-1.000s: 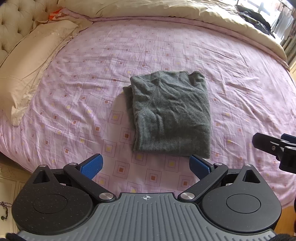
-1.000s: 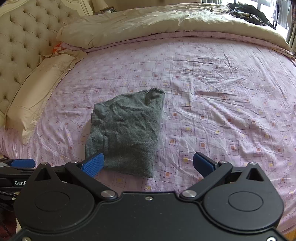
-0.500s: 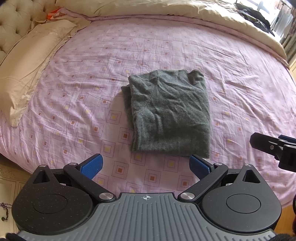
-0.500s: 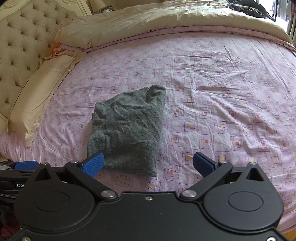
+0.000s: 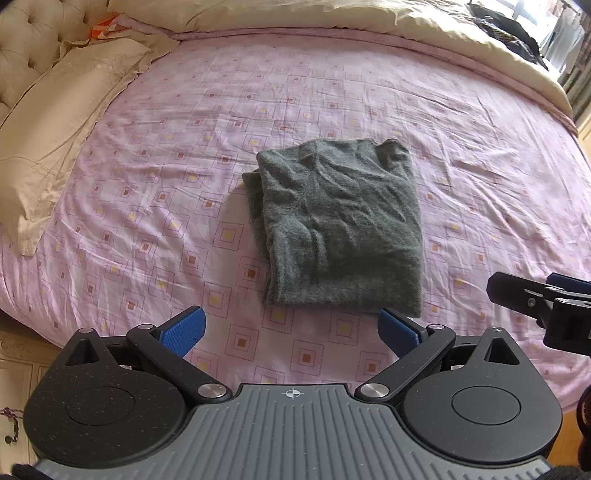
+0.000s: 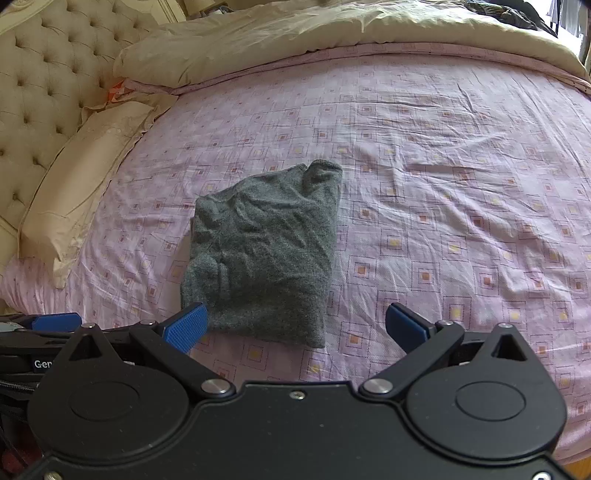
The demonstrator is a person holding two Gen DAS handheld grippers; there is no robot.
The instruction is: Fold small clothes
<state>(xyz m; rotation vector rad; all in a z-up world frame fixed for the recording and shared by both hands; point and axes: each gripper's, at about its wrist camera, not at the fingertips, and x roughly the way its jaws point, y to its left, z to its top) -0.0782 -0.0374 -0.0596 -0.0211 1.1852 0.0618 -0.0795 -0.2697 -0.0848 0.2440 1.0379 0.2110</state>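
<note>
While both tools hang over the near edge of the bed, this is how things lie:

Sweater: a grey knitted sweater (image 5: 340, 229) lies folded into a thick, rumpled oblong near the middle of the bed; its long sides run away from the near edge; a ribbed cuff or collar pokes out at the far right corner (best seen from the right side) (image 6: 266, 251)

Left gripper: the left gripper (image 5: 291, 330) has its blue-padded fingers spread wide with nothing between them; it hovers just short of the sweater's near hem; the right-hand pad (image 5: 397, 328) sits close to the hem's right corner, though I cannot tell whether it touches

Right gripper: the right gripper (image 6: 295, 326) is likewise spread wide and holds nothing; its left pad (image 6: 186, 326) overlaps the sweater's near left corner in its own view; contact there is unclear; from the left side only its black tip shows at the right edge

Sheet: a pink sheet (image 5: 147, 192) with small square patterns, creased, covers the bed under the sweater

Pillow: a cream pillow (image 6: 81, 177) lies at the left, well apart from the sweater, against a buttoned headboard (image 6: 40, 74)

Duvet: a beige duvet (image 6: 295, 33) is bunched along the far side; dark clothes lie on its far right end
</note>
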